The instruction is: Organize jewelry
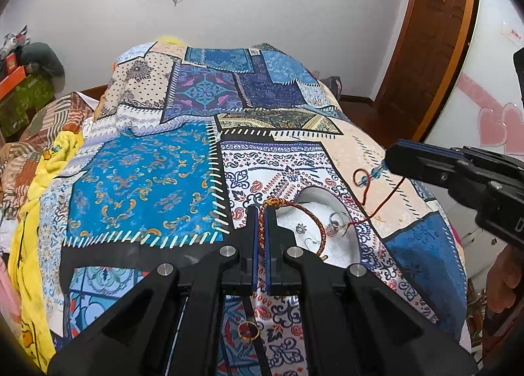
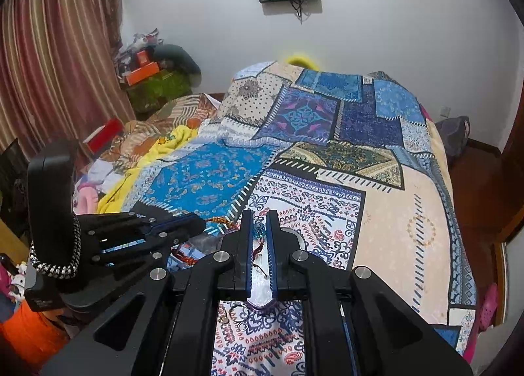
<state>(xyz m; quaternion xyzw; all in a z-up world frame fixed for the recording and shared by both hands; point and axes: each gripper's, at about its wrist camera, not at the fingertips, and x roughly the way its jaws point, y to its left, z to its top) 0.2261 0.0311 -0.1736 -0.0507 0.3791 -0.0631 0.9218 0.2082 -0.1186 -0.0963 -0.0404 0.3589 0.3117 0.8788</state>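
My left gripper (image 1: 262, 212) is shut on a red-and-gold braided bracelet (image 1: 316, 219), which loops over a white jewelry tray (image 1: 340, 251) on the patchwork bedspread. In the tray lie a clear ring (image 1: 335, 220) and small silver earrings (image 1: 299, 228). My right gripper (image 2: 260, 222) is shut on a red cord with blue beads (image 1: 368, 189), held above the tray's right side; the beads show between its pads (image 2: 258, 230). A gold ring (image 1: 249, 331) lies on the spread below my left gripper.
The patchwork bedspread (image 1: 147, 179) covers the bed. A yellow blanket (image 1: 36, 212) and clothes pile lie on the left. A wooden door (image 1: 425, 32) stands at right. Small rings (image 2: 235, 313) lie on the spread near the tray's edge.
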